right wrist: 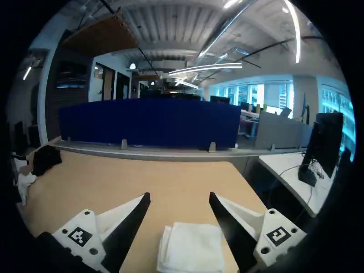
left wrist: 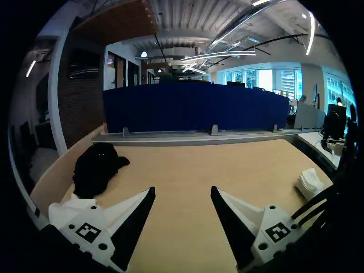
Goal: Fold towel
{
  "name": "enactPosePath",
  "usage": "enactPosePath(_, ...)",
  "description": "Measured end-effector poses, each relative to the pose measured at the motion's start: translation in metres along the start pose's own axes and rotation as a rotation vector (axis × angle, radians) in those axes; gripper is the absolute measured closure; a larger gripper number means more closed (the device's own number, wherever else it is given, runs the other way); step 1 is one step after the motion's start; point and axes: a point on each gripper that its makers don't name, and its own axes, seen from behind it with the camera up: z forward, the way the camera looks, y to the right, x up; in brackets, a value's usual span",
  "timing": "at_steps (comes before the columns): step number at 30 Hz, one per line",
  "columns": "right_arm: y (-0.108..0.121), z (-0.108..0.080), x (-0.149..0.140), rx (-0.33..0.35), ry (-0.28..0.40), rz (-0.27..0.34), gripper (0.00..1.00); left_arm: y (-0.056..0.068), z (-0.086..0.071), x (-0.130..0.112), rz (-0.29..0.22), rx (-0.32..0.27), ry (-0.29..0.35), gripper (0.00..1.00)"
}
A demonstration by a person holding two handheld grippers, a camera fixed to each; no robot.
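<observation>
Left hand-held gripper (left wrist: 182,188): I am watching it hanging wide open above the wooden counter (left wrist: 204,164); its fingers are gripping nothing.
Right hand-held gripper (right wrist: 179,194): it is also standing wide open and is clamping nothing (both fingers are sitting spread to either side of the towel).
Towel (right wrist: 193,248): it is lying folded in a white stack on the counter (right wrist: 136,182), between the right gripper's fingers and back from their tips; I cannot tell whether the fingers are touching its edges.
Towel, left gripper view: a white folded bundle (left wrist: 310,182) is sitting near the counter's right edge, well apart from the left gripper (it is looking like the same towel).
Black cloth (left wrist: 95,168): it is lying crumpled near the counter's far left corner; in the right gripper view it (right wrist: 45,159) is sitting at the far left.
Blue partition (left wrist: 195,107): it is running along the back of the counter.
Monitor (right wrist: 325,136): it is standing on the neighbouring desk to the right.
</observation>
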Motion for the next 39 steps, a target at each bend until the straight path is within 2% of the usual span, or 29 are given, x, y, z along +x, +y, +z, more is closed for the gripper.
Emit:
enactPosePath(9,-0.034,0.007,0.021,0.021,0.039,-0.046,0.00,-0.004,0.001,0.026,0.000,0.000,0.065,0.10)
enactPosePath(18,-0.052,0.009,0.033,0.049,0.063,-0.031,0.00,-0.006,0.004,0.044,0.018,0.001,0.107,0.10)
enactPosePath(24,-0.055,0.010,0.034,0.048,0.066,-0.031,0.00,-0.003,0.003,0.048,0.016,-0.006,0.123,0.10)
enactPosePath(29,-0.062,0.011,0.040,0.044,0.095,-0.034,0.00,0.001,0.004,0.049,0.012,-0.016,0.138,0.10)
enactPosePath(39,-0.089,0.014,0.054,0.044,0.153,-0.016,0.00,0.007,0.005,0.052,0.008,-0.010,0.196,0.10)
